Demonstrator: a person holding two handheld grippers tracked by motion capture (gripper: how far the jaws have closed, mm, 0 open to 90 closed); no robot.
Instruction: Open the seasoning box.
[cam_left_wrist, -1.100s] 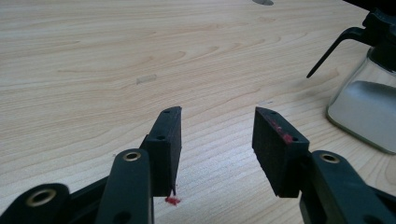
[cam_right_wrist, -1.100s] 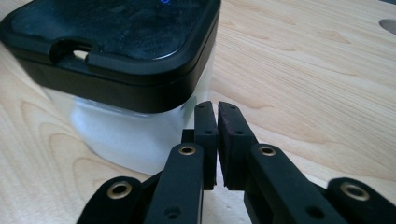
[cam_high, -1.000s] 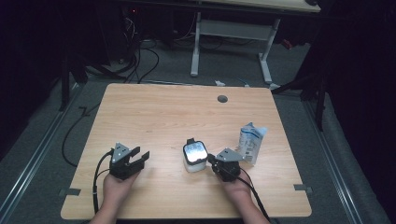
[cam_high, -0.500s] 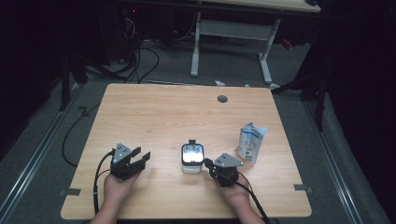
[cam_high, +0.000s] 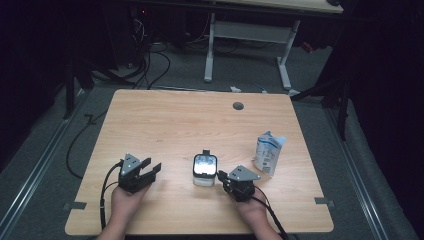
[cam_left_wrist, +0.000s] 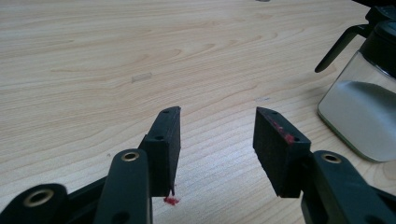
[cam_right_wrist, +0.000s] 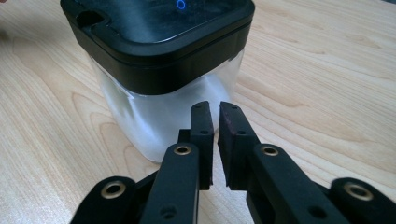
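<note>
Right gripper (cam_right_wrist: 215, 116) sits just beside the jar (cam_high: 205, 170), jaws nearly closed on nothing. Left gripper (cam_left_wrist: 217, 128) rests well left of the jar, jaws spread wide. A pouch (cam_high: 268, 152) stands right of the jar on the table (cam_high: 190, 120).

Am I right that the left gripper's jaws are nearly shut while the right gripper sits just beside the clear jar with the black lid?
Not quite. The left gripper has its jaws wide apart over bare table, as the left gripper view shows. It is the right gripper whose jaws are nearly shut, and it does sit just beside the clear jar with the black lid.
</note>
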